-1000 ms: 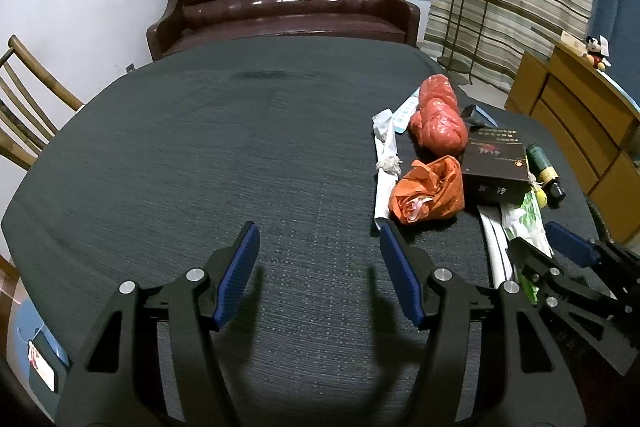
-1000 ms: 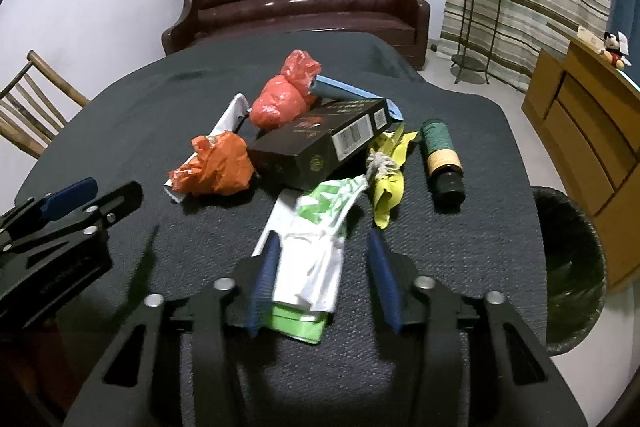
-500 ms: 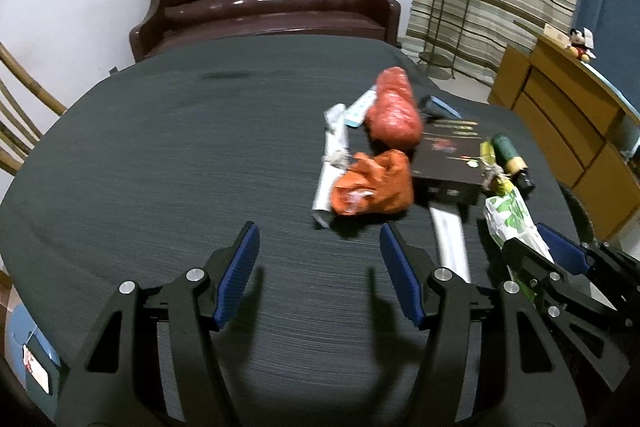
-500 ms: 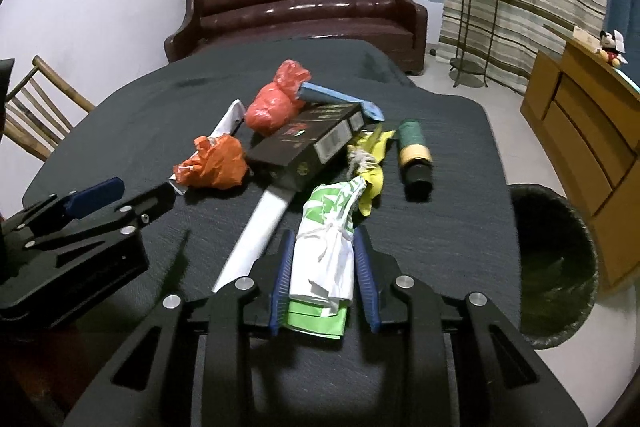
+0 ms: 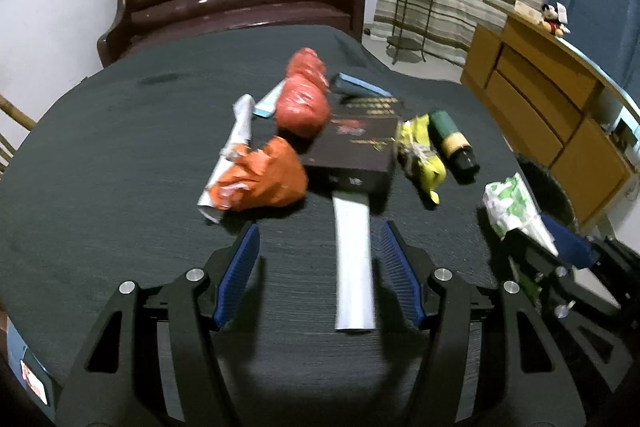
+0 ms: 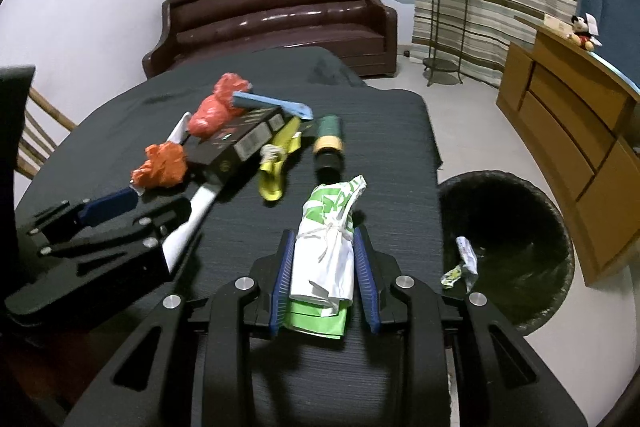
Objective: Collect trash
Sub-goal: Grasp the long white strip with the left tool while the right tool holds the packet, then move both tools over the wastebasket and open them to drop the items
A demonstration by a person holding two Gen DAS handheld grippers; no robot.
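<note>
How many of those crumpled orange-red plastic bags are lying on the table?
2. One orange bag lies nearest, over the white strip's end, left of the black box. A redder, lumpier bag sits behind it, against the box's far corner. Others could be hidden under the pile.

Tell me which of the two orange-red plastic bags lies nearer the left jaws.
The crumpled orange bag, lying on the white strip. The redder knotted bag sits farther back, beside the black box.

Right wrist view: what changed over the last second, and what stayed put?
The right gripper shut its jaws on the green-and-white bag, lifted it off the table and swung toward the bin. The left gripper slid over, open, to straddle the white strip. The black box, orange bags and bottle stayed put.
</note>
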